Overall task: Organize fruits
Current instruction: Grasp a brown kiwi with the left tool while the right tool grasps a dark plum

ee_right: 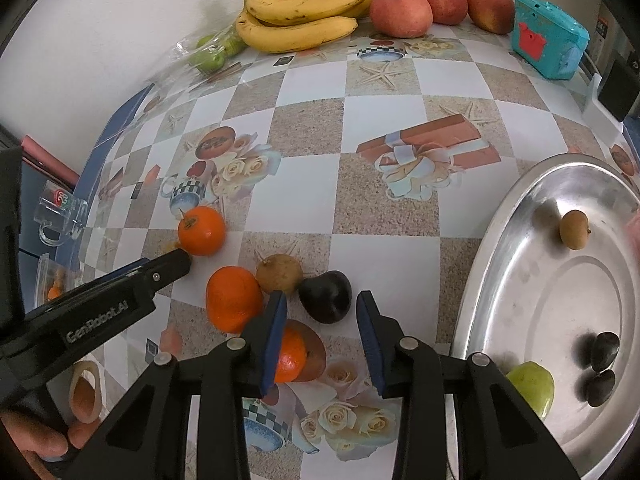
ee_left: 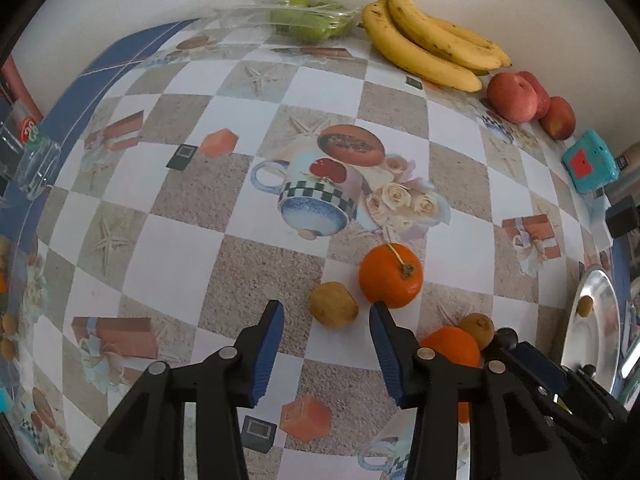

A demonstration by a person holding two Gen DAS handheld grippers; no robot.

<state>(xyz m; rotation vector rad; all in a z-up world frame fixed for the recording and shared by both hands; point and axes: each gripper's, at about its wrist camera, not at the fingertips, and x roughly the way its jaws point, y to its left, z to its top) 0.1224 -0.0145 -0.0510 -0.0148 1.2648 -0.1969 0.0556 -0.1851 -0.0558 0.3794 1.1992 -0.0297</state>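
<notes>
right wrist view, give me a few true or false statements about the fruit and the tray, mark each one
1. The metal tray already holds fruit. True: a green fruit, two dark fruits and a small brown one lie in it.
2. The bananas lie in the tray. False: they lie on the table by the wall, beside the red apples.
3. A dark plum lies on the table just ahead of the right gripper. True.
4. The right gripper is clamped on an orange. False: nothing sits between its jaws.
5. Only one orange is on the table. False: three show, including one near the left gripper's tip.
</notes>
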